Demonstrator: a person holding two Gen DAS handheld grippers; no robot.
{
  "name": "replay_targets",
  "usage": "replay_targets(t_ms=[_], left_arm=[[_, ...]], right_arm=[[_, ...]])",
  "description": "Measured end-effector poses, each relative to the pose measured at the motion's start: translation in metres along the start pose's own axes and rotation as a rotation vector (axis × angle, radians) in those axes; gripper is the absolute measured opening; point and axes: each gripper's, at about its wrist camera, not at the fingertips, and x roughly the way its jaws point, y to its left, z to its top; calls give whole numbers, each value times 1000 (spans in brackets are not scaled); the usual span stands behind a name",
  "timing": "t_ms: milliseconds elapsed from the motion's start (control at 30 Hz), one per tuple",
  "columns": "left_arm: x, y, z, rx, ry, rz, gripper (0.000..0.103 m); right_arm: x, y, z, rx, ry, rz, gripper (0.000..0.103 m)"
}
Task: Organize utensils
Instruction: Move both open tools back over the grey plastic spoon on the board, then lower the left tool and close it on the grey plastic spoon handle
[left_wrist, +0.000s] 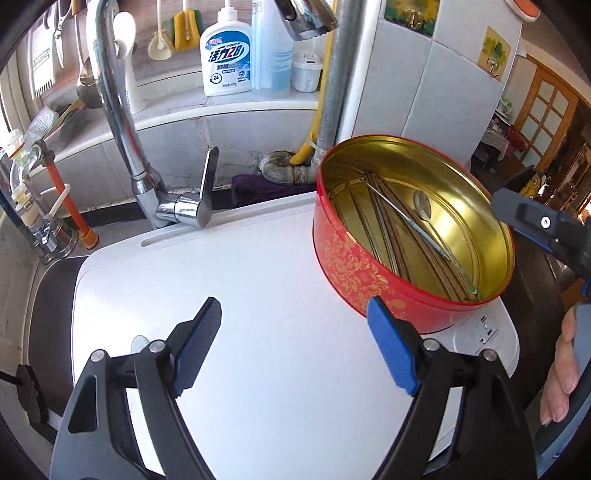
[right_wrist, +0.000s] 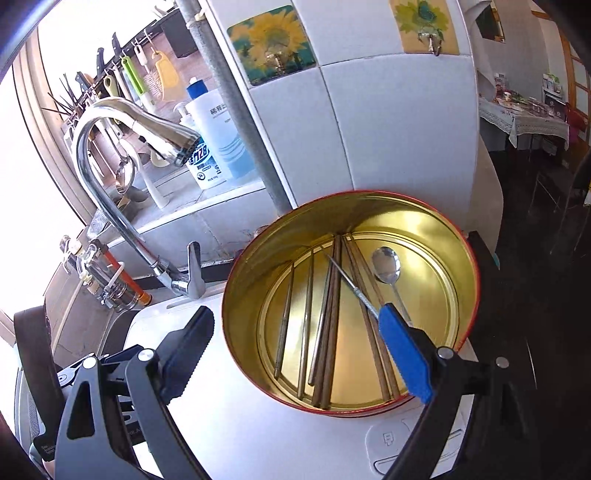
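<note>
Blue-padded fingers of both grippers wide, empty, angled down near red tin.

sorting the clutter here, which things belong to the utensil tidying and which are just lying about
Belong to the job:
red tin
chopsticks in it
spoon in it

Just lying about:
faucet
detergent bottle
purple cloth
brushes hanging behind
</note>
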Motion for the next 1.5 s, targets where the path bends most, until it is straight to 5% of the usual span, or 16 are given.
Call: replay_targets(t_ms=[533, 833, 1133, 1367, 1433, 1467, 1500], left_arm=[[-42, 122, -64, -227, -13, 60, 80], [-27, 159, -108, -321, 39, -48, 80], [6, 159, -124, -319, 77, -129, 80], [12, 139, -126, -200, 32, -43, 79], [11, 134, -129, -172, 7, 3, 66], [11, 133, -129, -157, -1, 21, 53], [11, 132, -130, -152, -8, 23, 39]], right_arm=[[47, 134, -22, -183, 113, 174, 92], [104, 192, -48, -304, 292, 285, 91], [161, 220, -80, -365, 493, 350, 63], [186, 235, -97, -427, 562, 354, 56], [191, 238, -103, -451, 581, 353, 51], [193, 239, -106, -461, 588, 356, 43], [192, 239, -107, -469, 580, 359, 22]])
